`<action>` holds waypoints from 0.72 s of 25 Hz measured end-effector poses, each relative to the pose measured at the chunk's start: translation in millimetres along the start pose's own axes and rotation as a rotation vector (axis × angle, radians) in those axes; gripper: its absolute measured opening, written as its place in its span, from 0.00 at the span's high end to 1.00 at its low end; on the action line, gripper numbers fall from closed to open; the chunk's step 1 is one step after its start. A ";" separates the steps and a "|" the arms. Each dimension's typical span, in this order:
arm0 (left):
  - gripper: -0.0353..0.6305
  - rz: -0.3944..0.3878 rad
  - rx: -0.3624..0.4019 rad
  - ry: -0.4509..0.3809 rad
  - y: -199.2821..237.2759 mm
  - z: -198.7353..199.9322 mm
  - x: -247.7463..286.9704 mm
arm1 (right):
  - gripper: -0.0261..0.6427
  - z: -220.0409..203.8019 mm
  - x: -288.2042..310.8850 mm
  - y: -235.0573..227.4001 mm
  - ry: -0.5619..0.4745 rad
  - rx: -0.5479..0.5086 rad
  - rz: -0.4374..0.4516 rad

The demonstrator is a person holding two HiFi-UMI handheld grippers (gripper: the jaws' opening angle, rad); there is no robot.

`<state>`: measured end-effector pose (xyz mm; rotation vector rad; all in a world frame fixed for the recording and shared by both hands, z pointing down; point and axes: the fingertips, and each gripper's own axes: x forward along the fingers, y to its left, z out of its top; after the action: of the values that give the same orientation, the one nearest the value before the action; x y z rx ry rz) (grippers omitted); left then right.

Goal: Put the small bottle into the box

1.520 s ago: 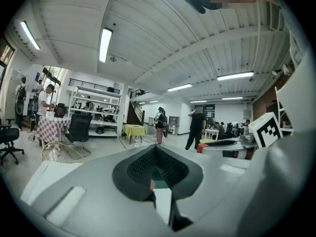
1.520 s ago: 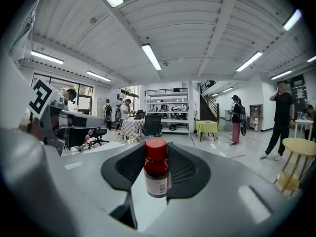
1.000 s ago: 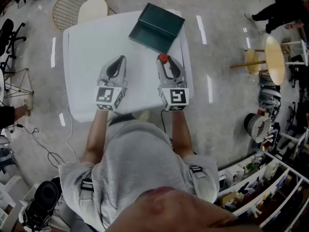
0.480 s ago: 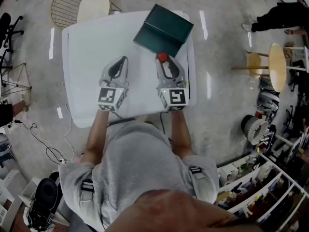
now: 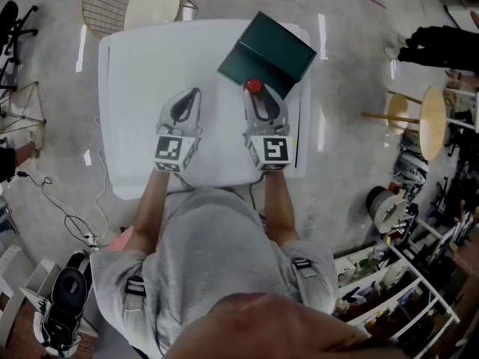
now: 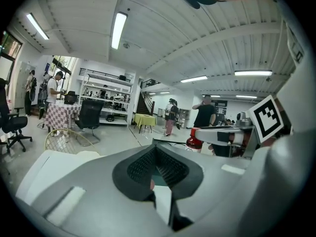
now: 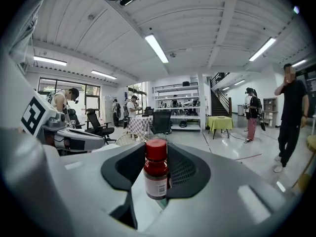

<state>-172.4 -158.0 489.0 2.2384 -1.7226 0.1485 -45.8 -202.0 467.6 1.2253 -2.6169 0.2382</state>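
The small bottle [image 7: 156, 177], dark red glass with a red cap [image 5: 254, 87] and a white label, stands upright between the jaws of my right gripper [image 7: 157, 184], which is shut on it. In the head view my right gripper [image 5: 254, 93] holds it above the white table [image 5: 142, 66], just short of the near edge of the dark green box [image 5: 273, 49] at the table's far right corner. My left gripper [image 5: 190, 96] hovers beside it to the left, shut and empty [image 6: 155, 174]. From the left gripper view the bottle [image 6: 194, 141] shows off to the right.
A wire chair with a cream seat [image 5: 150, 6] stands behind the table's far left. A round wooden stool [image 5: 430, 118] and a person [image 5: 445, 47] are to the right. Shelves [image 5: 404, 298] fill the lower right, and cables [image 5: 67, 215] lie on the floor at left.
The head view has swung, so the table and box sit further right in the picture. Both grippers keep their places over the table, and the bottle stays gripped.
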 end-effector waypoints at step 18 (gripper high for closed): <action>0.93 0.041 -0.064 0.086 50.3 -39.9 46.0 | 0.75 -36.1 83.7 -5.2 0.076 0.021 0.056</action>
<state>-203.8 -199.7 548.3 2.1207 -1.7047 0.1940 -88.3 -257.6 526.2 1.1280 -2.5919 0.3176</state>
